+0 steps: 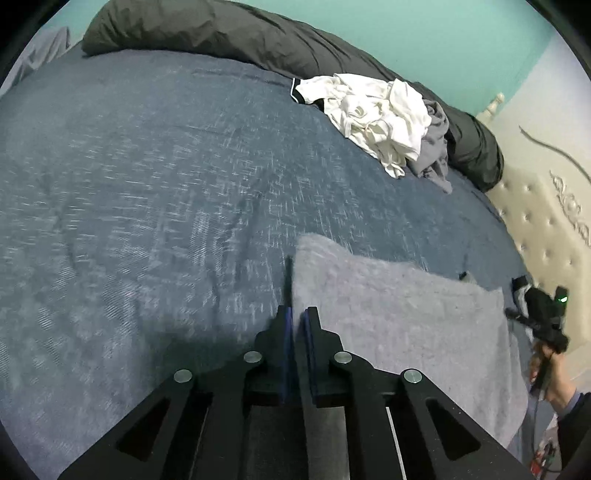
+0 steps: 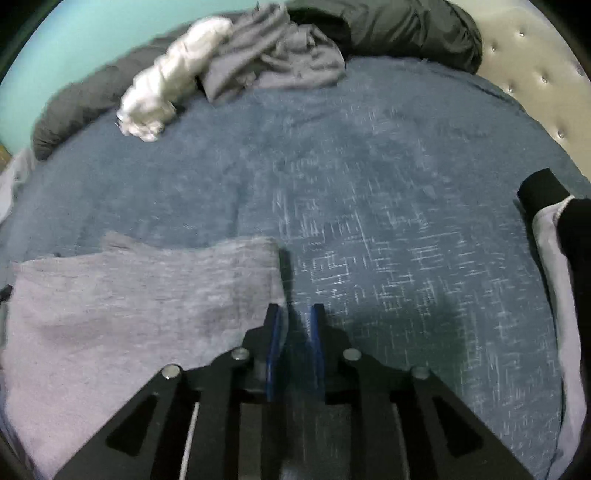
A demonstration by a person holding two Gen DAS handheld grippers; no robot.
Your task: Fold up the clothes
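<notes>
A light grey garment lies spread flat on the blue bedspread. My left gripper sits at its left edge with the jaws nearly together; the cloth edge runs beside or between the pads, and I cannot tell whether it is pinched. In the right wrist view the same garment lies at left. My right gripper is at its right edge, with a narrow gap between the blue pads and the bedspread showing through it. The right gripper also shows in the left wrist view.
A pile of white clothes and grey clothes lies at the far side of the bed, against a dark rolled duvet. A tufted cream headboard borders the bed. A black and white garment lies at right.
</notes>
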